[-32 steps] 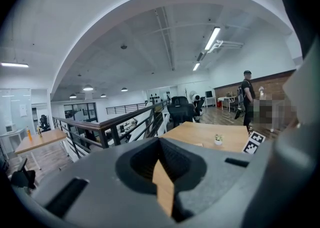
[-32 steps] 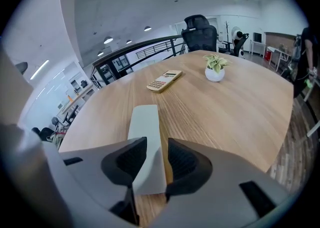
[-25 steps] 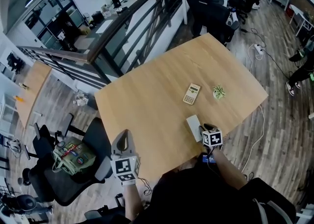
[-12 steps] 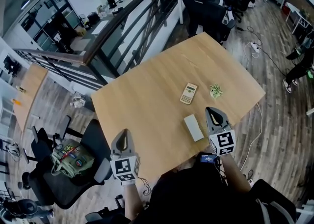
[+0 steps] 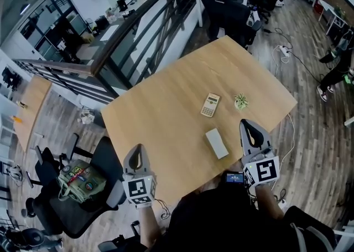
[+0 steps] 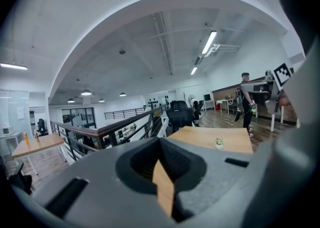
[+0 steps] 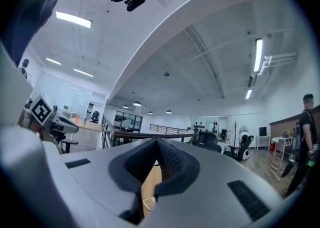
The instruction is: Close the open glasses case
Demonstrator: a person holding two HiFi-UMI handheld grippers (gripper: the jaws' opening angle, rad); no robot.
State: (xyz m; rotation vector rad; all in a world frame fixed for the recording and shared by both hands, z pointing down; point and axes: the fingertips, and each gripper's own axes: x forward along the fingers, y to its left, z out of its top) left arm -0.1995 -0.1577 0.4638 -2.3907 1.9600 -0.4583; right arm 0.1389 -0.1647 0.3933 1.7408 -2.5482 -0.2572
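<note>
The person wears a black top [image 5: 221, 220]. The left gripper [image 5: 138, 151] and right gripper [image 5: 249, 126] are grey, tapering shells with dark ribbed jaws. Each carries a white cube [image 5: 139, 189] printed with black square markers.

glasses case [image 5: 217, 143]: pale grey
table [image 5: 160, 118]: light wood grain
calculator [image 5: 210, 105]: beige
small plant [image 5: 241, 100]: green
office chairs [image 5: 232, 13]: black

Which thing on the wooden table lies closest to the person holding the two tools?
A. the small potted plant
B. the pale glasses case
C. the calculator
B: in the head view the pale glasses case lies nearer the person than the calculator and the small potted plant.
</note>
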